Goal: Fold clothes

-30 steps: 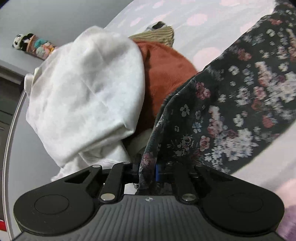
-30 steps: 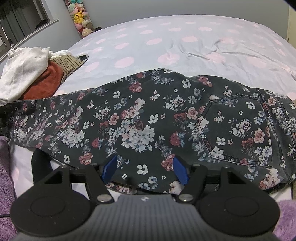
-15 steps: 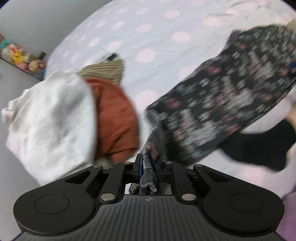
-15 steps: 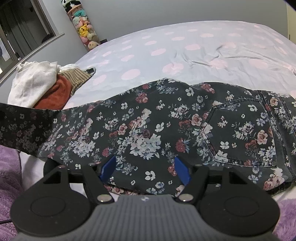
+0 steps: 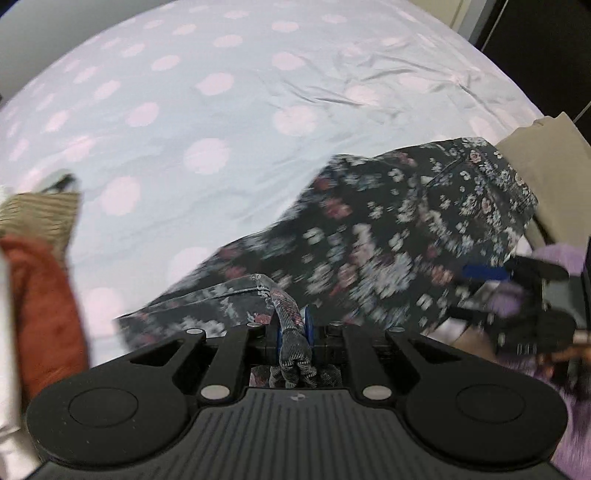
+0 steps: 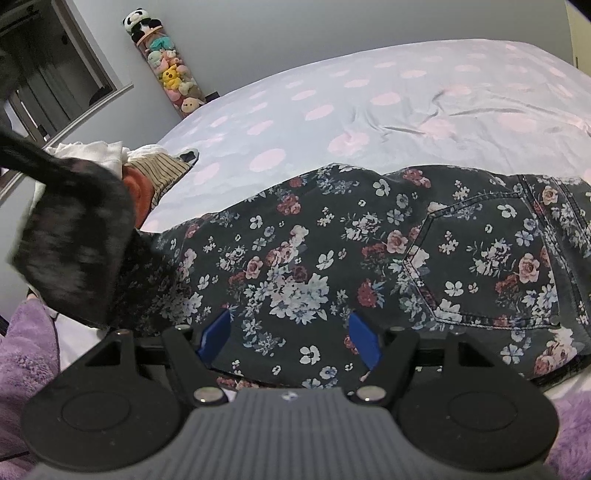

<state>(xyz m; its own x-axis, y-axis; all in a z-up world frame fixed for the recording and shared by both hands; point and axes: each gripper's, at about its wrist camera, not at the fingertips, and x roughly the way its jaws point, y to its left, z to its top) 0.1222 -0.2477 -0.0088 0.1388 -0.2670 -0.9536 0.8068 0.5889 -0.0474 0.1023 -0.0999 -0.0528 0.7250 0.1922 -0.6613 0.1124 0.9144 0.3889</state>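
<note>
Pale blue bedding with pink polka dots [image 5: 229, 122] filled the left wrist view from nine to one o'clock. Black floral-print denim trousers [image 5: 388, 236] lay across it from the centre toward two o'clock, blurred in places. The left gripper [image 5: 293, 332] was clenched on a bunched hem of those trousers, the cloth squeezed between its blue pads. At nine o'clock sat a rust-orange garment [image 5: 44, 302] with a beige striped garment [image 5: 40, 214] just above it. At three o'clock the right gripper [image 5: 491, 291] showed, blurred, beside a purple fuzzy sleeve [image 5: 554, 254].

From the right wrist view, the same dotted bedding [image 6: 369, 103] ran up to a grey wall [image 6: 295, 33]. The floral trousers [image 6: 332, 258] spread from nine to three o'clock, back pocket at three. The right gripper [image 6: 290, 332] stood released, its blue pads [image 6: 364, 341] wide apart over the fabric. A lifted trouser leg [image 6: 74, 240] hung blurred at nine o'clock. A white garment [image 6: 96, 151] topped the pile at ten o'clock, and a clear tube of plush toys [image 6: 166, 66] stood at eleven.
</note>
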